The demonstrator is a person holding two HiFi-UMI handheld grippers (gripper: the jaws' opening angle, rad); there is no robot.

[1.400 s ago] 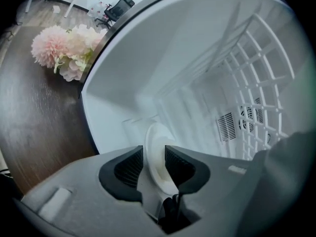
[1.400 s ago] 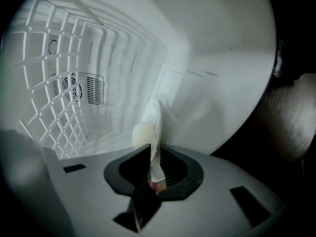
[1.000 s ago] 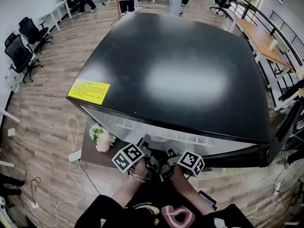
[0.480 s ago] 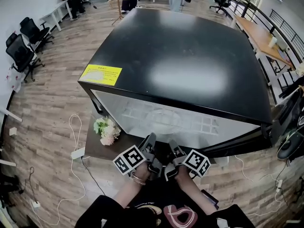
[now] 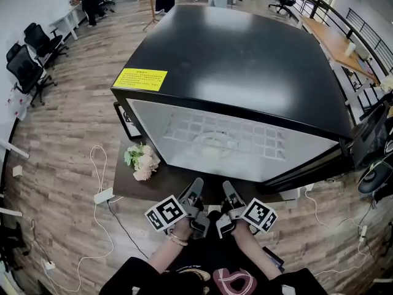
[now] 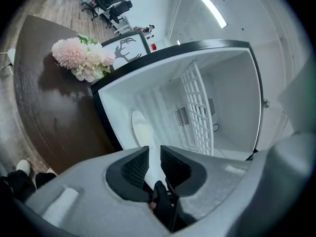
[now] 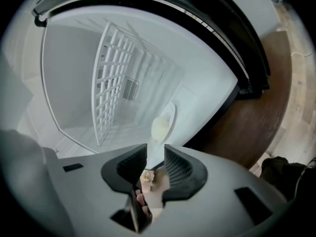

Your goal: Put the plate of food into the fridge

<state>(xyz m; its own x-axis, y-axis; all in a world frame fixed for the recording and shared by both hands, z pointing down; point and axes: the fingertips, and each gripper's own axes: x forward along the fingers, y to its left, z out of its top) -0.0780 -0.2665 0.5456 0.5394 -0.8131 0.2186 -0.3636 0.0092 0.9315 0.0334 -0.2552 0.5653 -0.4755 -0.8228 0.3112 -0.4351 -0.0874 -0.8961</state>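
Observation:
The fridge (image 5: 245, 60) has a black top and stands open toward me, white inside with a wire shelf (image 5: 245, 141). The white plate (image 5: 212, 145) with a pale mound of food (image 7: 159, 127) lies on the fridge's floor, seen through the shelf in the head view. It also shows as the plate (image 6: 140, 130) in the left gripper view. My left gripper (image 5: 196, 190) hangs just outside the opening; its jaws have just been closing, a narrow gap with nothing in it. My right gripper (image 5: 228, 193) is beside it; its jaws have just been opening, also empty.
A bunch of pink and white flowers (image 5: 140, 163) lies on the dark low table (image 5: 132, 189) left of the fridge, by a framed deer picture (image 6: 126, 46). The fridge door (image 5: 319, 165) stands open at the right. A power strip (image 5: 103, 195) and cables lie on the wooden floor.
Both grippers have drawn back from the fridge opening toward me. The view has shifted, so more of the white inside with the plate shows.

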